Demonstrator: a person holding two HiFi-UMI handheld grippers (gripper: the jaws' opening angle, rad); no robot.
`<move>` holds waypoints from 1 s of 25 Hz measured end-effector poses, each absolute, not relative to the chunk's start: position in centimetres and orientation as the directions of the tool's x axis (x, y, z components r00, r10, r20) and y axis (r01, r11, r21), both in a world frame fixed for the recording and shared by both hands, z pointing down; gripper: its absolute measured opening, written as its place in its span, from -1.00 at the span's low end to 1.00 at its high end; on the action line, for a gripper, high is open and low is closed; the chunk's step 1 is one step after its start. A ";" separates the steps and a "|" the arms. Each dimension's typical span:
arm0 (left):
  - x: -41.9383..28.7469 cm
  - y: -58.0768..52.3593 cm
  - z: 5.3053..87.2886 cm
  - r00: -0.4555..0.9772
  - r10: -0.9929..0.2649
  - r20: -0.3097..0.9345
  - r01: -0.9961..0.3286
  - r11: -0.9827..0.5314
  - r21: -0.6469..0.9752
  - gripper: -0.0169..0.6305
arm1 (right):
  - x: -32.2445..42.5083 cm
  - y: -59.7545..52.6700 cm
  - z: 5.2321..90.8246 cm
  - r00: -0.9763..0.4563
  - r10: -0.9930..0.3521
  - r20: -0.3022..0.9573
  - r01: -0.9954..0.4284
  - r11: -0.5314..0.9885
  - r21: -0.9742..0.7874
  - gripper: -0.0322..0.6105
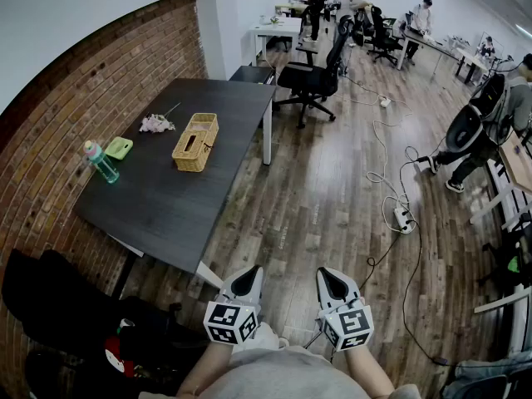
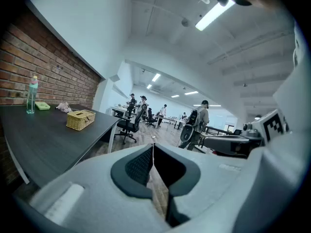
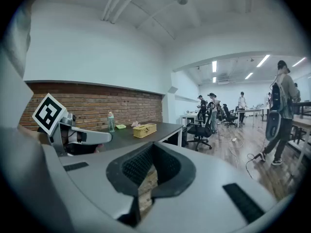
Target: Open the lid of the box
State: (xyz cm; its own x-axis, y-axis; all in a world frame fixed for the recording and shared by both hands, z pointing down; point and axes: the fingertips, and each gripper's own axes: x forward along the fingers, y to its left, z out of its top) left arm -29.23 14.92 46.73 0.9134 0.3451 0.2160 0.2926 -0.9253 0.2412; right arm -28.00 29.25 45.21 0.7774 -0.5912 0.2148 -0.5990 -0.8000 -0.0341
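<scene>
Lid down, the yellow rectangular wicker box sits on the dark worktop, well apart from my left hand-held gripper and right hand-held gripper, each with jaws together, empty.

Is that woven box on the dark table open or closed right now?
Closed. The woven box has its lid lying flat across the top, flush with the sides.

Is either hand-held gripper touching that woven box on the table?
Apart. The head view shows the left hand-held gripper and right hand-held gripper close to the person, with floor between them and the woven box.
</scene>
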 end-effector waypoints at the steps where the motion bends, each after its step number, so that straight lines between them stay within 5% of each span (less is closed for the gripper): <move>1: -30.1 14.9 46.7 0.913 0.346 0.217 0.294 -0.925 0.241 -0.89 | -28.8 29.4 45.0 0.783 -0.586 0.206 -0.592 -0.805 -0.037 -0.89; 25: -32.7 17.8 45.4 0.912 0.366 0.184 0.326 -0.920 0.216 -0.89 | -31.9 30.5 44.3 0.759 -0.631 0.163 -0.631 -0.774 -0.055 -0.89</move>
